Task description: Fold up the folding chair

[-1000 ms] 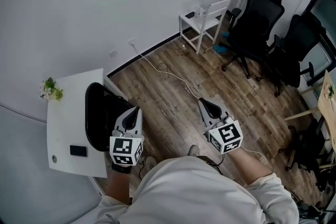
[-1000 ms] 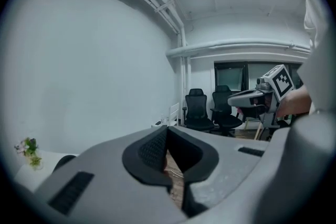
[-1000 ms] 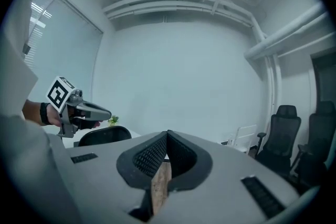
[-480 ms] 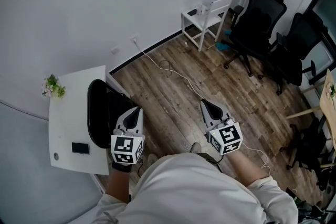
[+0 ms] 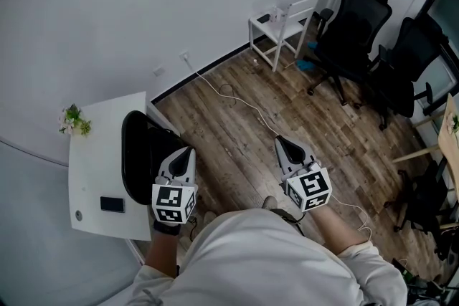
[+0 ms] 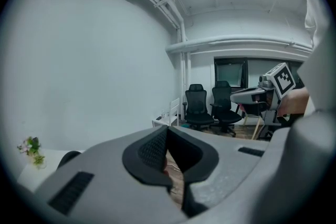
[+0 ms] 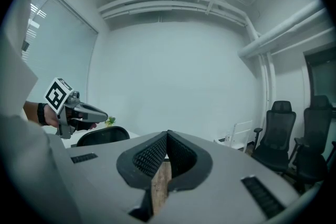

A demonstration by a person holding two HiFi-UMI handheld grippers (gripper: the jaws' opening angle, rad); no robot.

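Observation:
The white folding chair (image 5: 284,26) stands unfolded against the far wall, well beyond both grippers. It shows small in the left gripper view (image 6: 172,112) and in the right gripper view (image 7: 239,135). My left gripper (image 5: 188,150) hovers over the wooden floor beside a black chair, jaws shut with nothing between them (image 6: 167,129). My right gripper (image 5: 280,141) hangs over the floor in front of me, also shut and empty (image 7: 167,135). Both point roughly toward the far wall.
A white table (image 5: 90,168) at my left carries a phone (image 5: 111,205) and a small flower pot (image 5: 74,120); a black chair (image 5: 138,154) is tucked against it. Two black office chairs (image 5: 353,32) (image 5: 401,75) stand at the right. A cable (image 5: 237,101) runs across the wooden floor.
The head view has drifted a little. Both grippers keep their places and stay shut.

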